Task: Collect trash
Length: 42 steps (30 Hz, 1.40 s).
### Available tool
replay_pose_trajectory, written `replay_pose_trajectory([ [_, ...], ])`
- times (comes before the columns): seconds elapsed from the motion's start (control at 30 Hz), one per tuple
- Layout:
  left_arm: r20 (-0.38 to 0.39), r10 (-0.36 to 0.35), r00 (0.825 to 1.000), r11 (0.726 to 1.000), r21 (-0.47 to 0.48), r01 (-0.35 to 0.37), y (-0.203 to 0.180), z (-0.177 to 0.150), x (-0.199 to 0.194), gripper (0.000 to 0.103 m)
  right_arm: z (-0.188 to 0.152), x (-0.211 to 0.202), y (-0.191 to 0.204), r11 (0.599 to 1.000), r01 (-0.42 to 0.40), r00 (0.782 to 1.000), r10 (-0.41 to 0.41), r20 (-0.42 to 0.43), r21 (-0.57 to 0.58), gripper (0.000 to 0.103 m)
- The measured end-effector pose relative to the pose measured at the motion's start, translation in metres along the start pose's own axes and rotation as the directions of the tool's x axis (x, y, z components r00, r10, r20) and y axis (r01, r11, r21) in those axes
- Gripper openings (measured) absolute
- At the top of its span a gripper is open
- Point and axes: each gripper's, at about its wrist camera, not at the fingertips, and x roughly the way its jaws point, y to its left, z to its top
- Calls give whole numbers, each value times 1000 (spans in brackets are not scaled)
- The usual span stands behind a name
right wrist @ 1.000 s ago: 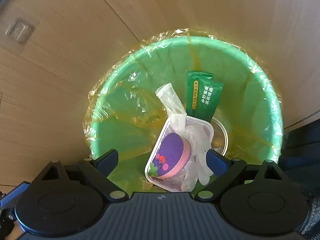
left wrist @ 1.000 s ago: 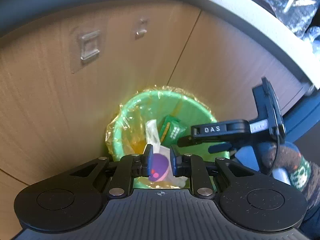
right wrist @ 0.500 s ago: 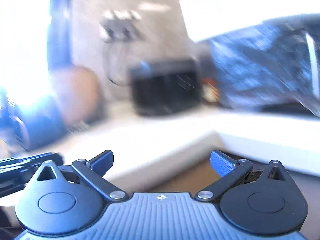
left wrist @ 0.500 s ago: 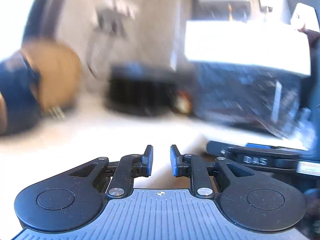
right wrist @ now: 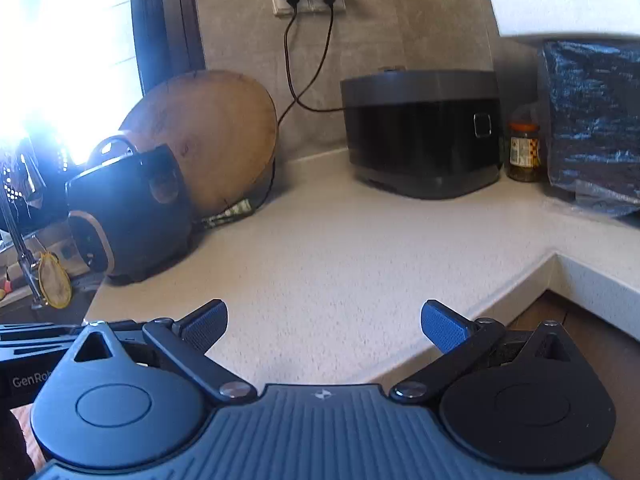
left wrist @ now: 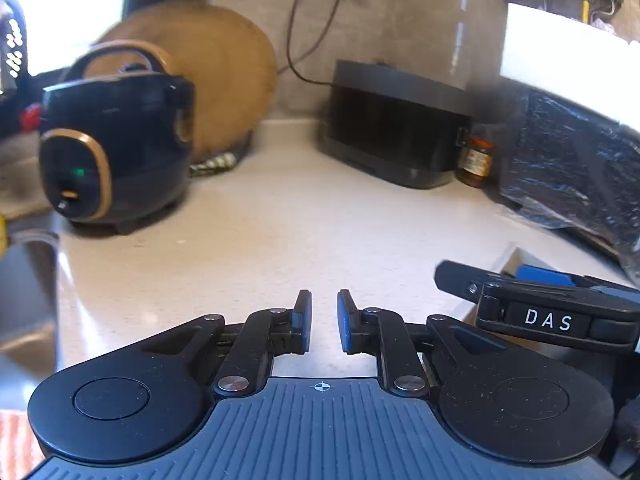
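Note:
Both grippers are raised over a pale speckled kitchen counter (left wrist: 312, 232) (right wrist: 340, 248). My left gripper (left wrist: 324, 320) has its jaws nearly together with a narrow gap and holds nothing. My right gripper (right wrist: 324, 320) is wide open and empty; it also shows in the left wrist view (left wrist: 536, 308) at the right. No trash and no bin are in view.
A dark rice cooker with gold trim (left wrist: 112, 152) (right wrist: 128, 212) stands at the left in front of a round wooden board (right wrist: 216, 136). A black appliance (left wrist: 400, 124) (right wrist: 424, 132), a jar (right wrist: 524, 152) and a foil-wrapped object (right wrist: 596, 124) stand at the back right. The sink (left wrist: 24, 280) is at the left.
Both grippers have swung up from the green trash bin to the counter. The bin with the purple-lidded tray, glove and green packets has left both views.

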Motion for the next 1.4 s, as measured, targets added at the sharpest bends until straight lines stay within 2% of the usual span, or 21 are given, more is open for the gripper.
replay_pose_trajectory([
  [0.1,24,44,999,999,28,-44,-8,-3,-5,18,-7,-4,3,998,52,999,-52,4,-44,103],
  [0.23,32,85,996,995,41,-86,-16,-2,-3,18,-8,2,4,997,47,998,-49,-32,-66,103],
  [0.47,-78,69,995,998,-2,-70,-9,-22,13,18,-15,7,3,996,40,997,-45,-70,-79,103],
  [0.6,-111,58,992,998,-18,-60,-7,-27,17,18,-19,8,3,996,36,996,-43,-82,-84,103],
  [1.4,-126,41,991,999,-9,-42,-10,-26,21,18,-23,11,-4,998,35,994,-41,-97,-61,103],
])
